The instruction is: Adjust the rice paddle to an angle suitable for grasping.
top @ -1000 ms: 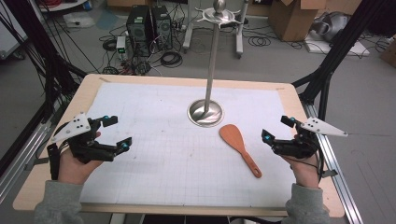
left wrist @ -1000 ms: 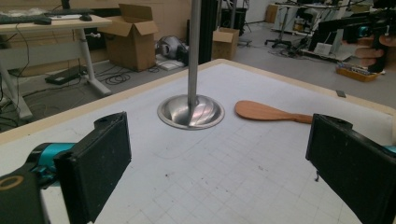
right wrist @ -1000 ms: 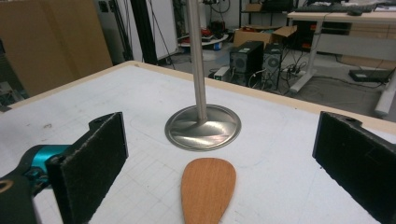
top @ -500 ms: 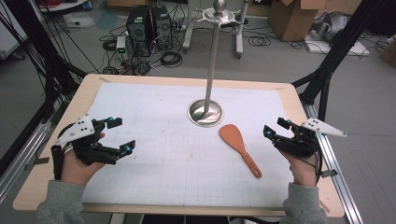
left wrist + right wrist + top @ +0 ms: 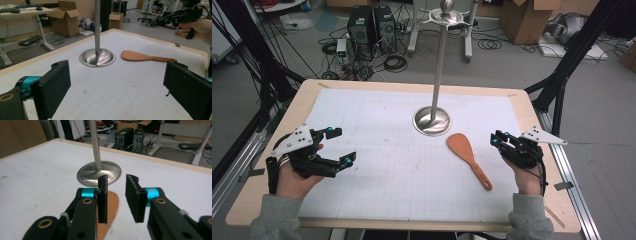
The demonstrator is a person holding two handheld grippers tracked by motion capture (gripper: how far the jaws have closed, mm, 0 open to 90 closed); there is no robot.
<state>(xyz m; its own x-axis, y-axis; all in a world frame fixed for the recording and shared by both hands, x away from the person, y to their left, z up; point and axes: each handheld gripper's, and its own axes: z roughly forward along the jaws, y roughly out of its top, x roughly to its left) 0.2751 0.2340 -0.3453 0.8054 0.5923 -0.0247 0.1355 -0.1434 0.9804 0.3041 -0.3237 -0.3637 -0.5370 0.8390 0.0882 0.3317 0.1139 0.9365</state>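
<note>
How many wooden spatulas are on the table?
1. The wooden spatula lies on the white mat, right of the metal stand base, blade toward it, just ahead of the right hand-held gripper.

No legible writing anywhere

The white sheet on the worktop [image 5: 377, 200] carries only a printed grid, without figures; the cardboard boxes [image 5: 65, 17] and computer towers [image 5: 131, 135] beyond the grippers show no label sharp enough to read.
</note>
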